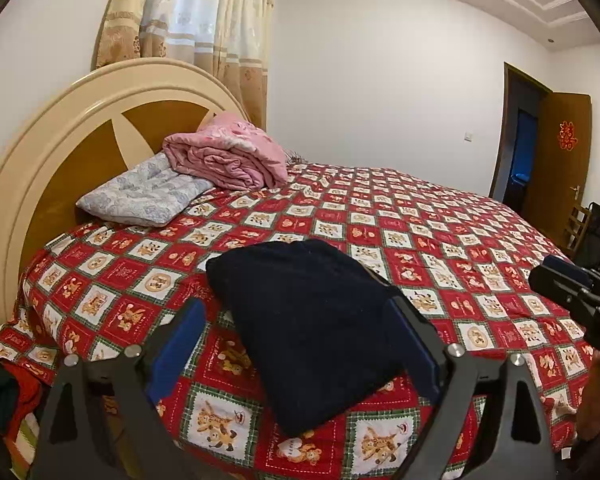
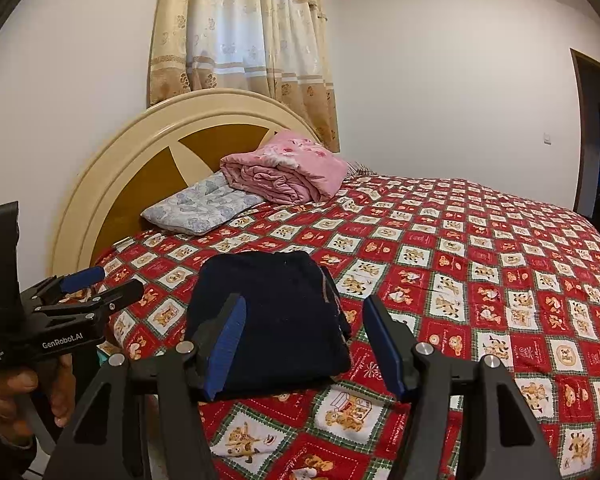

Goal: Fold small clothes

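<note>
in the left wrist view, a folded dark garment [image 1: 312, 328] is lying on a red checked bedspread [image 1: 440, 240] with teddy-bear squares, near the bed's front edge. the left gripper [image 1: 300, 348] is hovering over it with its jaws standing wide apart, the blue pads [image 1: 180, 344] sitting either side of the garment and pressing on nothing. at the right edge, the right gripper [image 1: 560, 280] is poking into view, seen side-on. further back, a pink quilt [image 1: 228, 152] is resting partly on a pale blue pillow [image 1: 144, 196] against a cream and brown headboard [image 1: 60, 152]. a curtain [image 1: 204, 20] is hanging behind, and a brown door [image 1: 560, 156] is standing open at the right.

in the right wrist view, the same garment [image 2: 272, 320] is lying just ahead of the right gripper [image 2: 304, 344], whose jaws are partly open; one pad [image 2: 224, 352] is overlapping the garment's near left corner, while the other is standing clear over the bedspread [image 2: 480, 260], so nothing is gripped. at the left, a hand [image 2: 20, 396] is holding the left gripper [image 2: 100, 284], its jaws apart. the quilt [image 2: 284, 168], pillow [image 2: 204, 204], headboard [image 2: 140, 168] and curtain [image 2: 244, 32] are showing behind.
</note>
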The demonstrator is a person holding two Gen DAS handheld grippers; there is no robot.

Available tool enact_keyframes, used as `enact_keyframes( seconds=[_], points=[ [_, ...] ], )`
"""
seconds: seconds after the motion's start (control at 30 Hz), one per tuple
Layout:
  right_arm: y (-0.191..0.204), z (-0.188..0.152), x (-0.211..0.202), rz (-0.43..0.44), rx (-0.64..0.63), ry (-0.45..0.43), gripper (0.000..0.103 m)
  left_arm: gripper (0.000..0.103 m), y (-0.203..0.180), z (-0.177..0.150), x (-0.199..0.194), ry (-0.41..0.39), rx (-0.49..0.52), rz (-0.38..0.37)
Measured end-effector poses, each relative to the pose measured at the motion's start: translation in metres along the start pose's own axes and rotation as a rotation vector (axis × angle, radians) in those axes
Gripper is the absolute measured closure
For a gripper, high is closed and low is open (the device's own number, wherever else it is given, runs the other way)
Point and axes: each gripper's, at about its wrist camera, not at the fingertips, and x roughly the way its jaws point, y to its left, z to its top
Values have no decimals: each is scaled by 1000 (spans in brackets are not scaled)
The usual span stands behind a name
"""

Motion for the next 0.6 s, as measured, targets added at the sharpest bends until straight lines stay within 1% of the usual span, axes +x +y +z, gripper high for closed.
enact_keyframes(
  seconds=[0.3,0.37,0.4,0.47,0.57,0.6],
  points=[
    [0,-1,-4,2,2,-18,41,10,-2,0,0,6,5,0],
    [1,0,-5,2,0,-24,41,5,-3,1,-1,3,15,-1],
    [1,0,-6,1,-2,-26,41,1,-4,2,-1,-2,20,3],
    [2,0,-7,-1,-4,-32,41,0,-7,3,-4,-15,29,2],
    [4,1,-11,-4,-6,-46,41,0,-10,4,-6,-15,53,-17],
    [4,1,-13,-7,-9,-54,41,0,-12,5,-9,-29,57,-2]
  ],
)
